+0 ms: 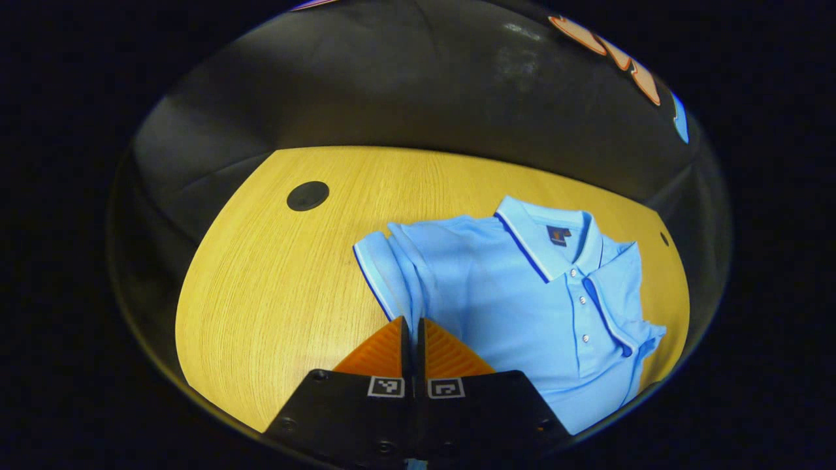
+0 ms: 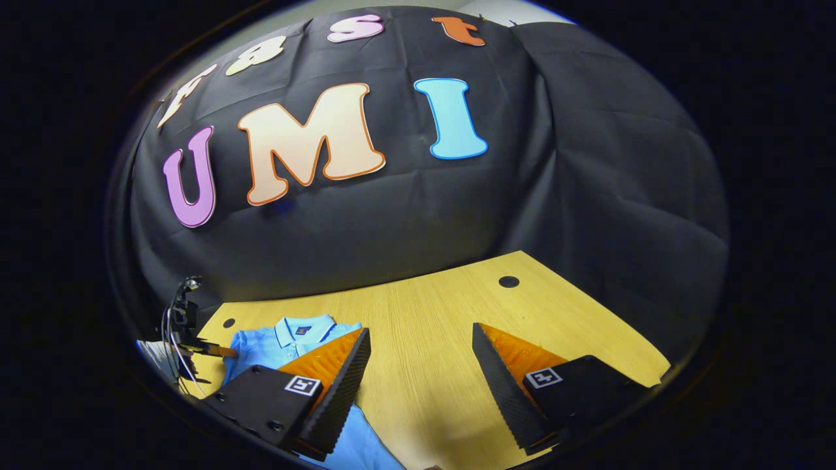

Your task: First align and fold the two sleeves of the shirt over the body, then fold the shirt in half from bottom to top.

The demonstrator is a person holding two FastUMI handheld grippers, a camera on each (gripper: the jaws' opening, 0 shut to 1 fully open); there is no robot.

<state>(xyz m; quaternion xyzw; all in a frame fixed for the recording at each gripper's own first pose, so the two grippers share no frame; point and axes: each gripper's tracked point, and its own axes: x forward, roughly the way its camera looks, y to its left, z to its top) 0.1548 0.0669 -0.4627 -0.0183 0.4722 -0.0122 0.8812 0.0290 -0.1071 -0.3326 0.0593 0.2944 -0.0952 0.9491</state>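
Note:
A light blue polo shirt [image 1: 522, 307] lies face up on the wooden table [image 1: 274, 287], collar toward the far side. In the left gripper view, one sleeve [image 1: 382, 267] with a striped cuff bunches up at the shirt's left side. My left gripper [image 1: 413, 324] is shut right at that sleeve's lower edge, seemingly pinching the cloth. The opposite sleeve [image 1: 624, 307] lies folded over the body. In the right gripper view, my right gripper [image 2: 421, 329] stands open above bare table, and the shirt [image 2: 287, 336] shows to its left, partly hidden by one finger [image 2: 339, 372].
A round black grommet [image 1: 307, 195] sits in the table's far left, with a smaller hole [image 1: 664, 238] beyond the collar. Another grommet [image 2: 509, 281] lies ahead of the right gripper. The other gripper with its cables [image 2: 186, 329] shows at the shirt's far side. Black cloth walls the table.

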